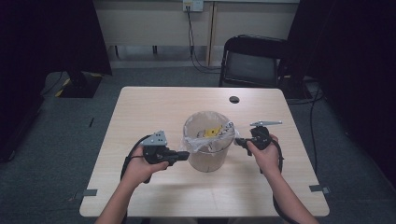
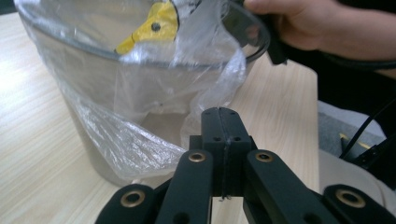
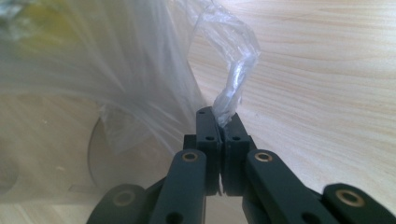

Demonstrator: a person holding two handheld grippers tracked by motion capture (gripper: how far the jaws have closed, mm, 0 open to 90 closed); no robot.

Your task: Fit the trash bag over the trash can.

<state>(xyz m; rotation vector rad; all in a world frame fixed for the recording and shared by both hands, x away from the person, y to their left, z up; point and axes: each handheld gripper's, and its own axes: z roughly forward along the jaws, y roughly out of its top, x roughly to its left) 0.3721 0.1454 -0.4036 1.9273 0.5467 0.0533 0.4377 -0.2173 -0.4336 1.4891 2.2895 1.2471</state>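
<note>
A round, see-through plastic bin (image 1: 208, 142) stands on the pale wood-grain table (image 1: 140, 107), lined with a thin, crinkly clear bag (image 2: 135, 140) whose loose edge spills over the rim and down the outside wall in glossy folds. The bin sits between the two tongs. The left tongs (image 1: 184, 155), matte black with brass-coloured pivot pins, are held level just beside the bin's left wall, and in their own view the two flat jaws are pressed fully together with nothing visibly caught between them (the draped film hangs just ahead of the tips and to their left). The right tongs (image 1: 238, 141) come in at the bin's right rim, and their jaws are clamped tight on a twisted, rope-like strip of the bag (image 3: 231, 88), which rises from the tips in a crumpled, shiny ribbon. Inside the bin, beyond the left tongs' tips, lies a bright yellow scrap (image 2: 149, 28) with a dark spot on it, its shape blurred by the film.
</note>
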